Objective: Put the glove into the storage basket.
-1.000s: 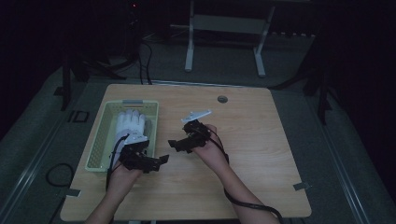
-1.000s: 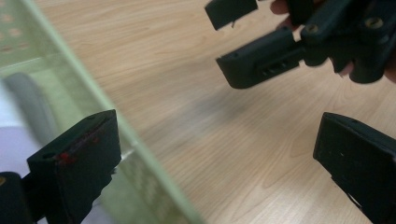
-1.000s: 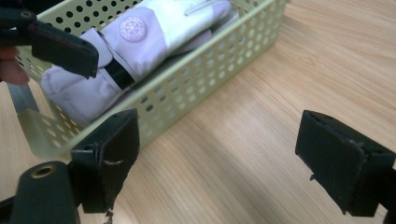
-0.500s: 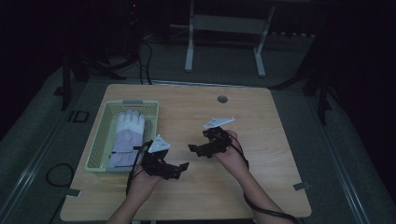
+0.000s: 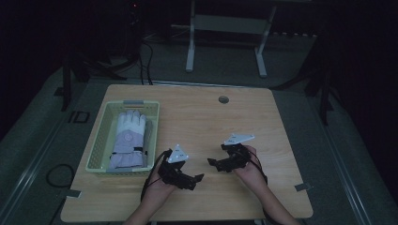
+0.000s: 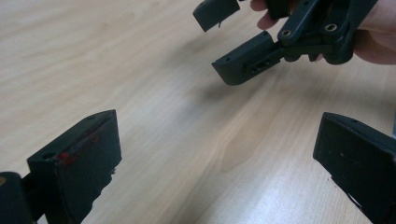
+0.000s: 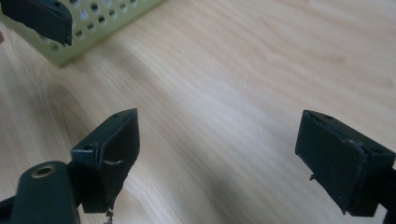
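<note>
A dark room surrounds a wooden table (image 5: 225,122); in the high view a glove (image 5: 129,139) lies flat inside the green perforated basket (image 5: 101,140) at the table's left, probably stowed; the left tool (image 5: 196,178) and right tool (image 5: 213,162) face each other nearby, holding nothing. Left gripper view: jaws spread over bare wood, the right tool (image 6: 224,42) opposite, likewise spread. Right gripper view: jaws spread, a basket corner (image 7: 93,28) beyond.

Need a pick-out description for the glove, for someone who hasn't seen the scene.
Start at the wooden table; on its left side sits a pale green perforated basket. The glove lies flat inside it, fingers pointing away from the person, white and pale lilac, the one soft item there.
</note>
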`<act>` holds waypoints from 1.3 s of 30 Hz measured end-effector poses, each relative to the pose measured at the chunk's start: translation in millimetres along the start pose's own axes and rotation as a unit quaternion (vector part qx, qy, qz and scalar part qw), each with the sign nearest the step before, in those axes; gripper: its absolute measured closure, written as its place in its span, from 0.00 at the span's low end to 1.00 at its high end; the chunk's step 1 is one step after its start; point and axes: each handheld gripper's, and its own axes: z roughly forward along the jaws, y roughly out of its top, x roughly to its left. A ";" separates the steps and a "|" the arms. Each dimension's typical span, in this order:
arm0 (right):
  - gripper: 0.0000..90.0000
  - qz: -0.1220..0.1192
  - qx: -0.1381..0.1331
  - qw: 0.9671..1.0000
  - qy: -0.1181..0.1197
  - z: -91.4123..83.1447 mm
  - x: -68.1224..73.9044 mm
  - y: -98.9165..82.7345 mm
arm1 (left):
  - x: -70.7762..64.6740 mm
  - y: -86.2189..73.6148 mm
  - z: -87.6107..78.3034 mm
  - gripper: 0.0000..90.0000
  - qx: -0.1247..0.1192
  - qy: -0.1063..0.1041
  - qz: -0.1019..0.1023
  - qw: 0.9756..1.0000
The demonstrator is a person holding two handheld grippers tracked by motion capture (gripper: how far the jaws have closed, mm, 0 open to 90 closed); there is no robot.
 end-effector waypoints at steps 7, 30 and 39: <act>0.15 0.008 -0.010 1.000 0.003 -4.0 -7.5 -24.3 | -10.6 -7.8 17.4 0.01 0.009 -0.024 0.008 1.000; 0.16 0.022 -0.021 0.998 -0.046 -24.8 -21.8 -68.6 | -22.5 -27.1 41.6 0.01 0.012 -0.031 0.009 0.999; 0.16 0.032 -0.030 0.997 -0.058 -24.5 -23.6 -75.2 | -29.7 -33.7 43.7 0.01 0.018 -0.037 0.029 0.999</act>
